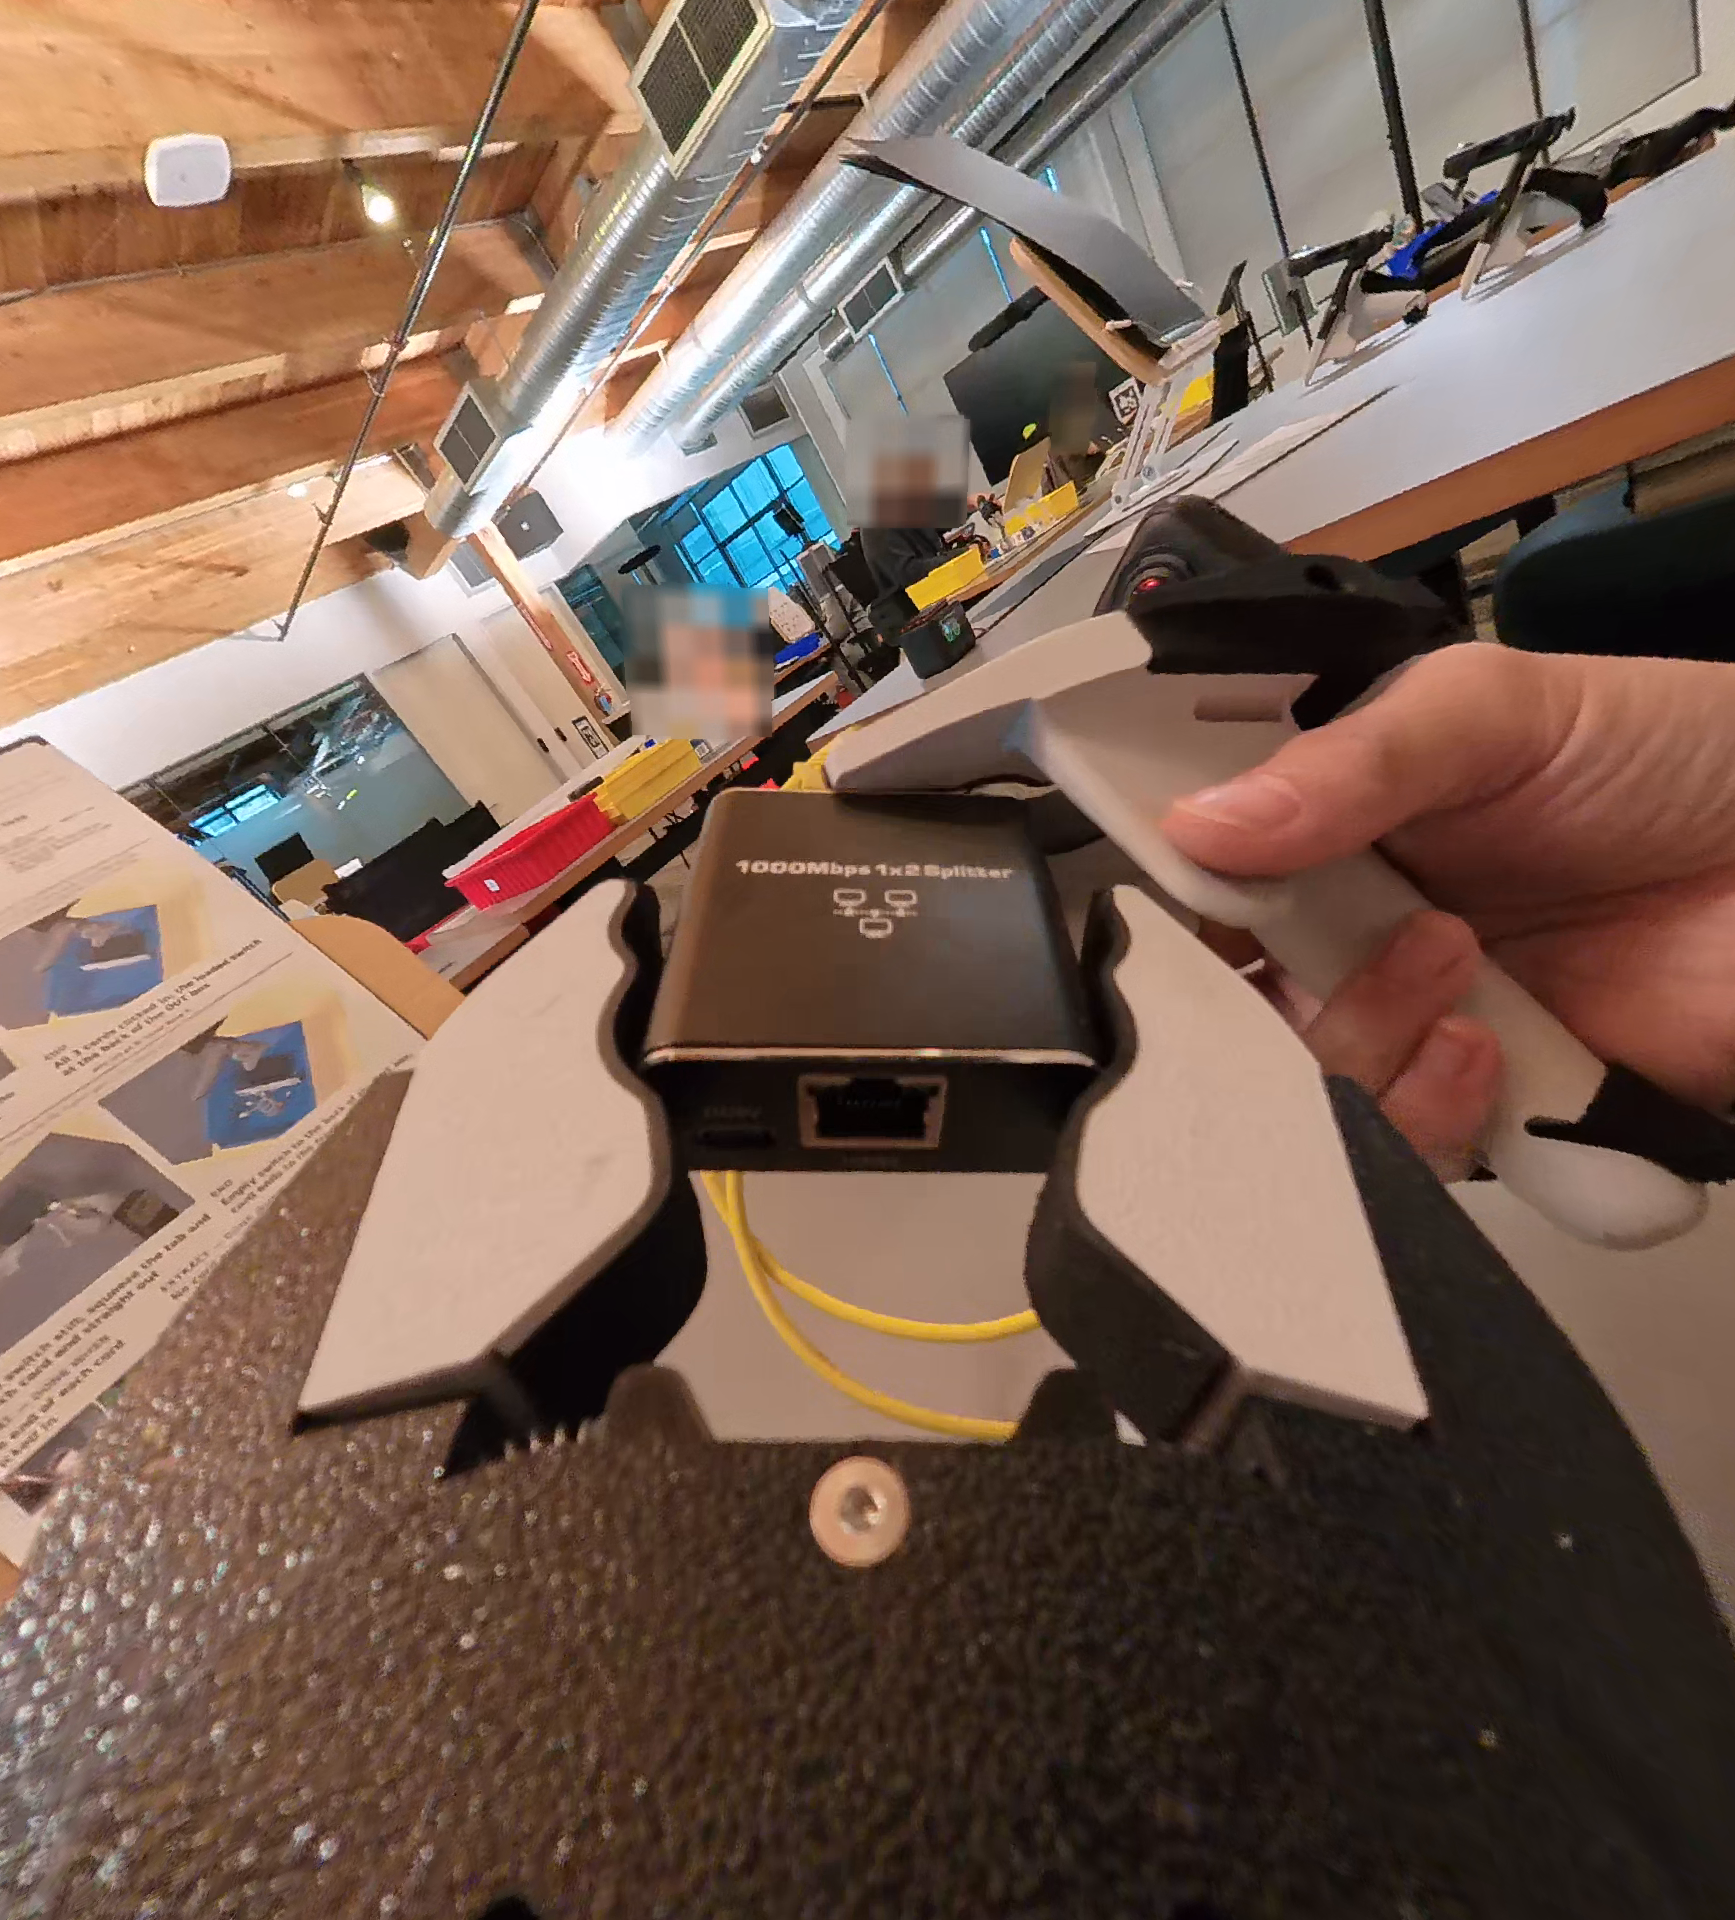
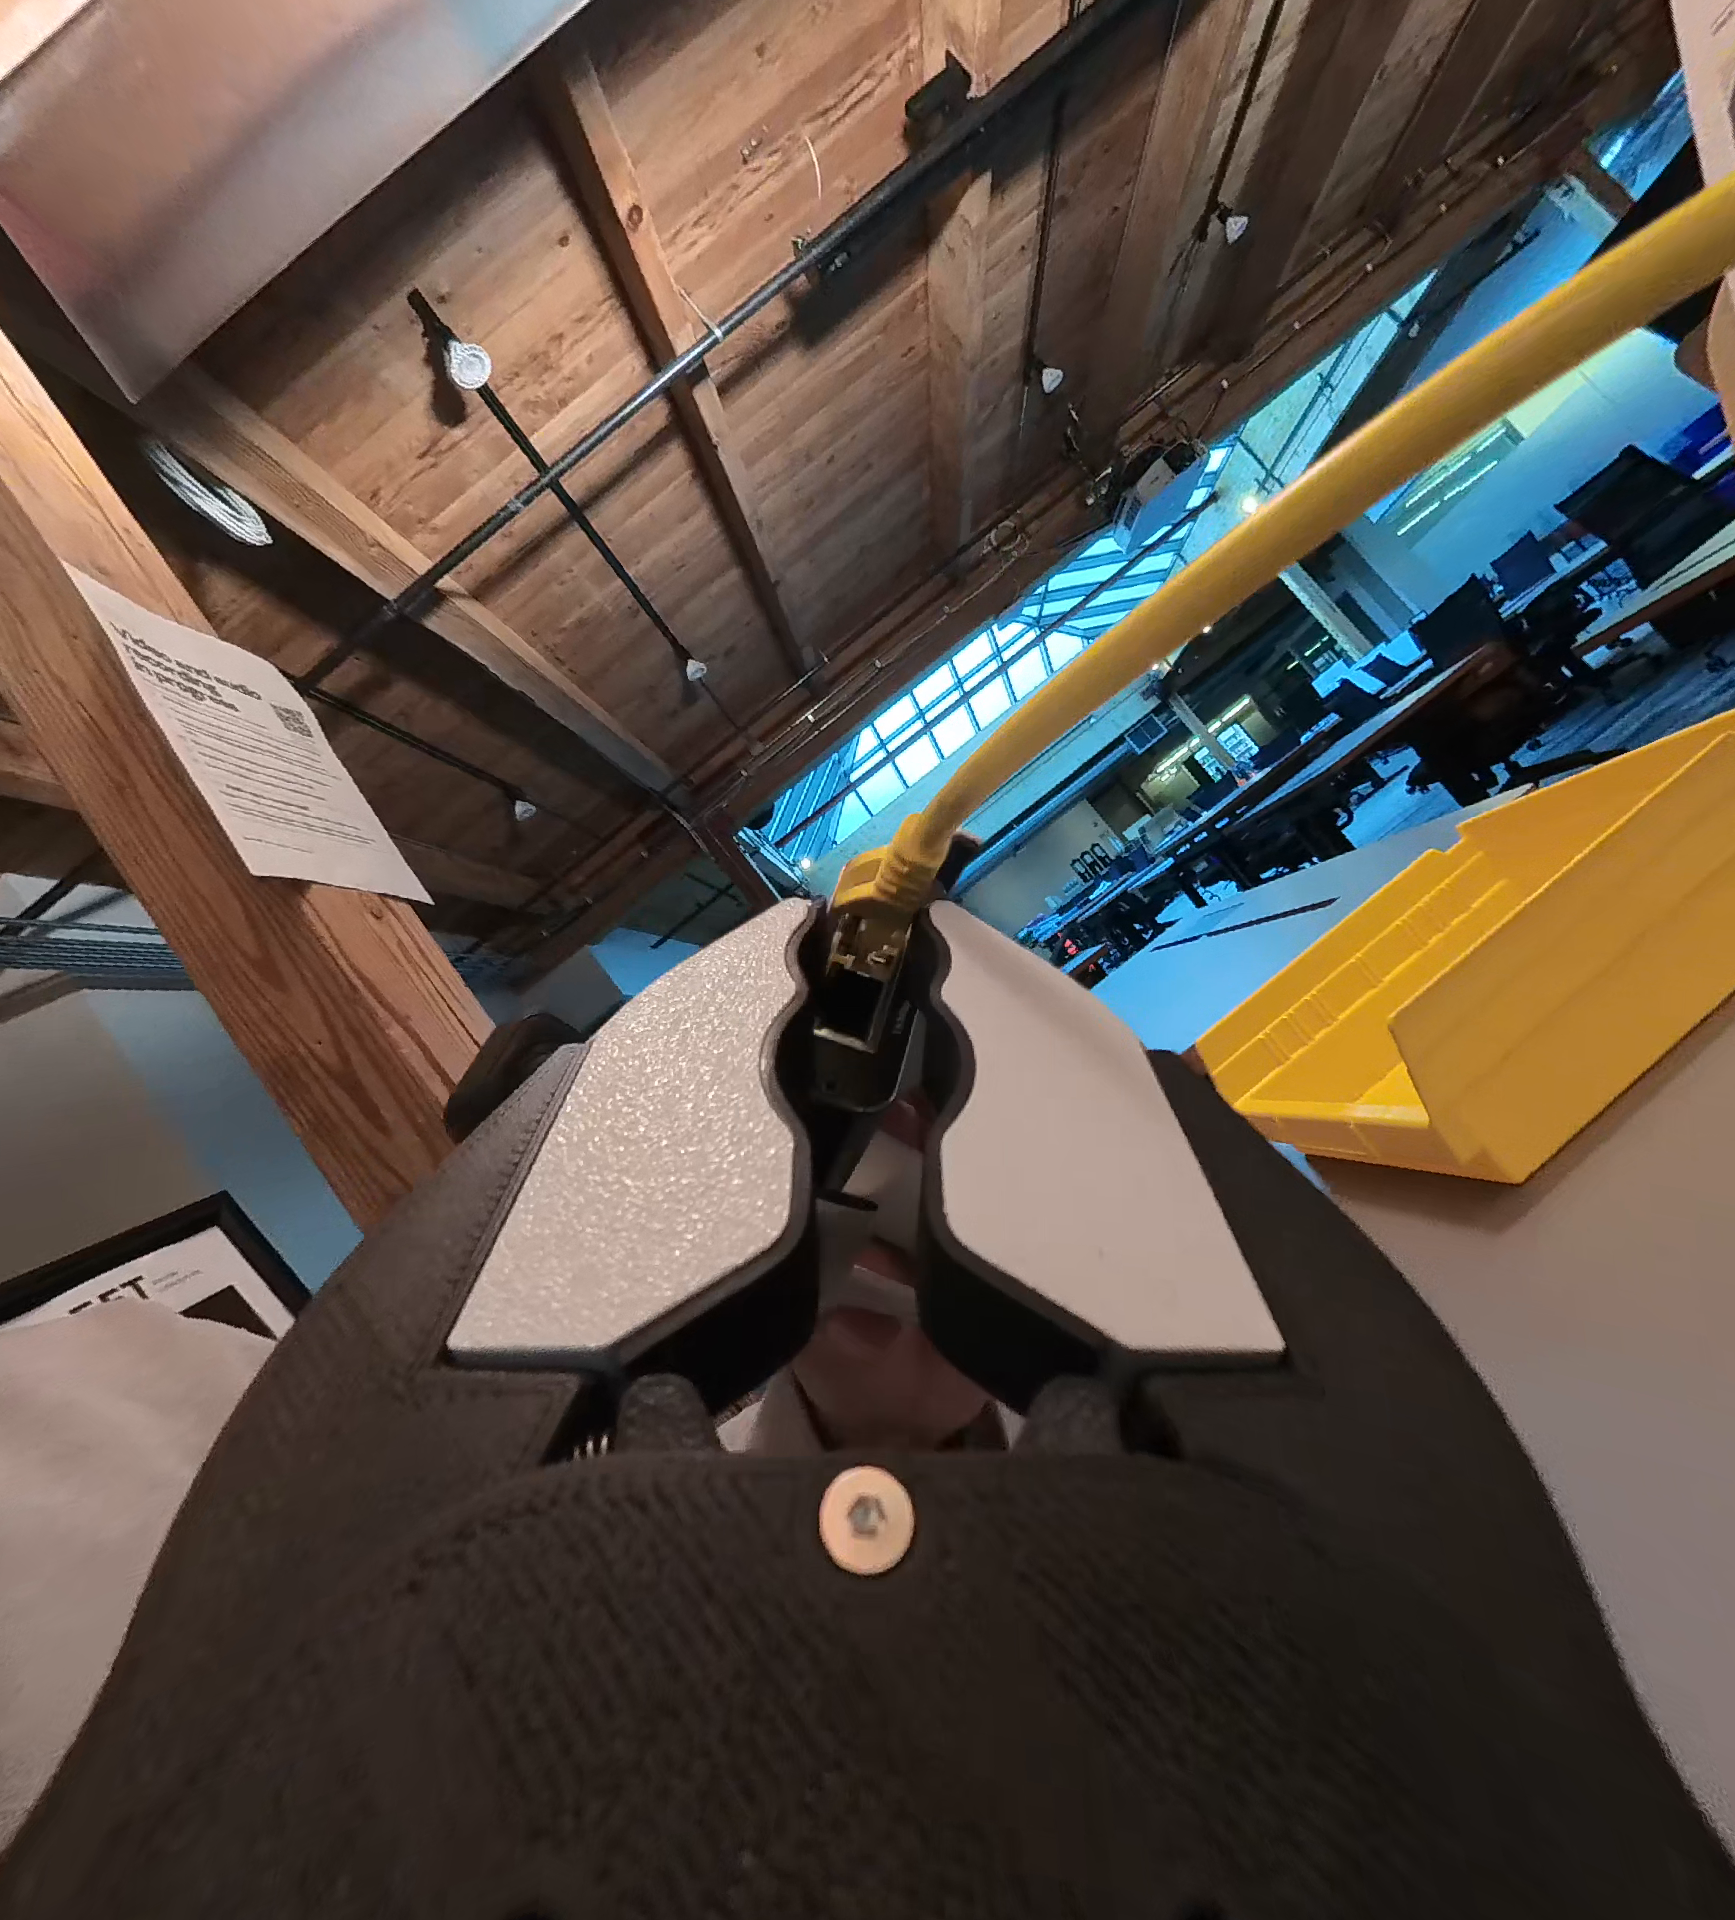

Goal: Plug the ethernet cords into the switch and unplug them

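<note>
While the black switch (image 1: 868, 971) is clenched in the left tongs (image 1: 868, 1049), empty near port facing their base, the yellow ethernet plug (image 2: 878, 902) at its far end is gripped by the right tongs (image 2: 868, 935).

white lettering on black switch (image 1: 868, 935); print on instruction sheet (image 1: 63, 1039), post notice (image 2: 250, 748)

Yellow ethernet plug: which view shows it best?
Right wrist view: the yellow ethernet plug sits between the right gripper fingertips, at the black switch. Left wrist view shows only yellow cable loops, no plug.
</note>
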`<state>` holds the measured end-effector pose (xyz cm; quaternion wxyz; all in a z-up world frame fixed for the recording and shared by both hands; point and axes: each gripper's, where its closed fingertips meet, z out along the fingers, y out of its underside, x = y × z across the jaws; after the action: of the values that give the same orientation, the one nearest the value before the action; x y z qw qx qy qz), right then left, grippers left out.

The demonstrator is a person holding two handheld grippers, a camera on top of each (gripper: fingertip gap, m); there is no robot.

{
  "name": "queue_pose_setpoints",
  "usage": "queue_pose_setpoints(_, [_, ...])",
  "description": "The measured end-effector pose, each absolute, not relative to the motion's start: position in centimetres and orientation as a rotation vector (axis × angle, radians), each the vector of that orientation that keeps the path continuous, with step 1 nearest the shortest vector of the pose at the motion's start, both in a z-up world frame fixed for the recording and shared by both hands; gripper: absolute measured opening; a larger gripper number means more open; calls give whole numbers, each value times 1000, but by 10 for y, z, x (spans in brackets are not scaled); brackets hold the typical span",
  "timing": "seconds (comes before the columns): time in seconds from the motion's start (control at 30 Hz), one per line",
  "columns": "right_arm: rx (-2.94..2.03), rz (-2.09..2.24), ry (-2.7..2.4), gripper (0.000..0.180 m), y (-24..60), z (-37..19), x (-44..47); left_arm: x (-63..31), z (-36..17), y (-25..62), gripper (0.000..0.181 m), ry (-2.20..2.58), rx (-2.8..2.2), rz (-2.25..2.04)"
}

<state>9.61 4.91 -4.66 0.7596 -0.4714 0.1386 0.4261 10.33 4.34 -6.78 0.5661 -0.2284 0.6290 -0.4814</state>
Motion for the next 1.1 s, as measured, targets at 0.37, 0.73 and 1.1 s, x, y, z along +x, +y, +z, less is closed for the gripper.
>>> queue_pose_setpoints(0.37, [-989,930,311,15,52,-47,92,98,-70,46,78,1510,-459,-1043])
queue_pose_setpoints(0.73, [-1018,874,287,16,52,-49,92,99,-71,46,78,1492,-449,-1002])
queue_pose_setpoints(1.1, [-1143,430,19,15,40,-37,81,103,-77,44,76,1475,-473,-1010])
